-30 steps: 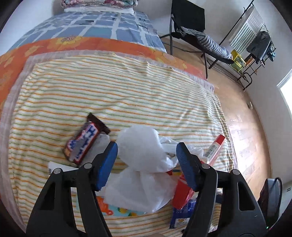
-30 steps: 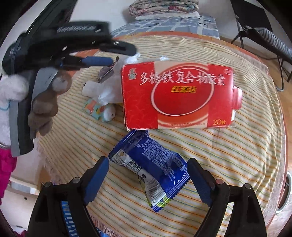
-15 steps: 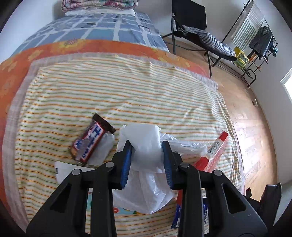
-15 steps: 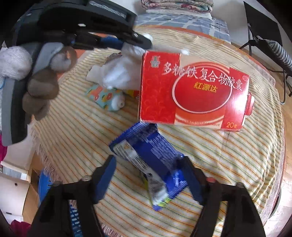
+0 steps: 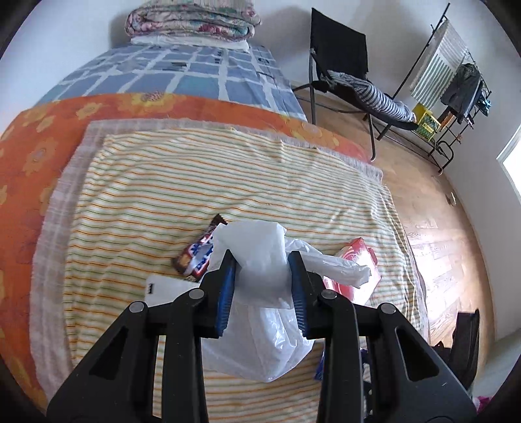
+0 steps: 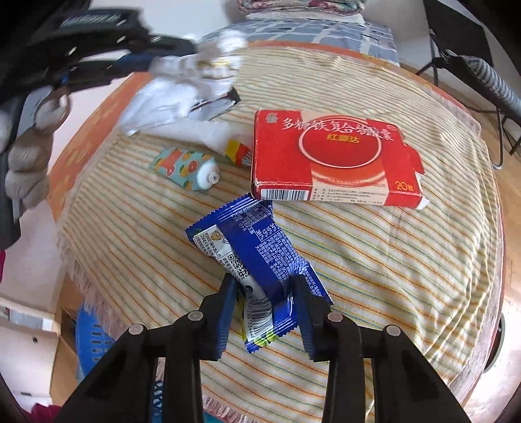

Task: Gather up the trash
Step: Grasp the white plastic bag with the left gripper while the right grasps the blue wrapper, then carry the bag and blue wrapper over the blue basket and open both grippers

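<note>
Bed (image 5: 136,107) is carrying a striped cloth (image 6: 374,260) laid over an orange floral sheet (image 5: 29,162); blue checked cover (image 5: 182,75) and folded quilts (image 5: 192,19) sitting at the far end. Lying on the cloth: red box (image 6: 332,162), blue wrapper (image 6: 257,253) just in front of it, fruit-print tube (image 6: 182,167) to the left, candy bar wrapper (image 5: 195,257), white card (image 5: 166,288).
</note>
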Available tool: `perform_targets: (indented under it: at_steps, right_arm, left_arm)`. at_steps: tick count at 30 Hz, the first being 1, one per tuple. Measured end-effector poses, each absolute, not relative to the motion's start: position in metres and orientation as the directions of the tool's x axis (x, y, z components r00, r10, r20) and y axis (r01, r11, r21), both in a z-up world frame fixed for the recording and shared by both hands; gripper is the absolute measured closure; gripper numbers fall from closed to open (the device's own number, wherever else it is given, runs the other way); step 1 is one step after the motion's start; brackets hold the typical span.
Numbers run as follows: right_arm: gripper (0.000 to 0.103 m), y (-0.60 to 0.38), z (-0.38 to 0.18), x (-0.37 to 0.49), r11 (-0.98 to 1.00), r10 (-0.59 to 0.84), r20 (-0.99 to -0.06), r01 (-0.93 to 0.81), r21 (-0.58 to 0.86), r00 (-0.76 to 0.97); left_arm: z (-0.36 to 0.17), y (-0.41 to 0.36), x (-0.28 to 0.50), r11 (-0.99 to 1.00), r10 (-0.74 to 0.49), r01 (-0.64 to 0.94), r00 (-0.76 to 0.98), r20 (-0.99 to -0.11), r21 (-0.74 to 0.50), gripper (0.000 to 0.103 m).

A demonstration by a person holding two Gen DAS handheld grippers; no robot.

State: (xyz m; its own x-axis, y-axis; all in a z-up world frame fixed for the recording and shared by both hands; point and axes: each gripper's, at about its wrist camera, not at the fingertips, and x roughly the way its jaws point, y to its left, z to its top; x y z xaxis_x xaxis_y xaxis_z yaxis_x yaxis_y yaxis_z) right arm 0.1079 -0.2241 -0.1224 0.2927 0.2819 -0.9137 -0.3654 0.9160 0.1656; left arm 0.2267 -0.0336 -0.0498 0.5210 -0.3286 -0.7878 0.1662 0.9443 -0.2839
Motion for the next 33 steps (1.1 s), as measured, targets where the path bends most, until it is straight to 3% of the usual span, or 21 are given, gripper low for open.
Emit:
perform_targets:
  at_steps: [14,33]
  right_arm:
    - [0.079,-0.218,-0.104,0.087,0.922,0.288,-0.899,-0.348,0.167,0.331]
    - [0.080,-0.203,-0.057,0.046,0.903,0.355,-0.858,-0.376,0.211,0.372]
  left_arm:
    - [-0.032,-0.004,0.169,0.943,-0.331,0.208,0.560,-0.760,-0.259,0.072]
    - [-0.042,0.022,0.076,0.935,-0.354,0.232,0.547,-0.759,-0.268,0.072]
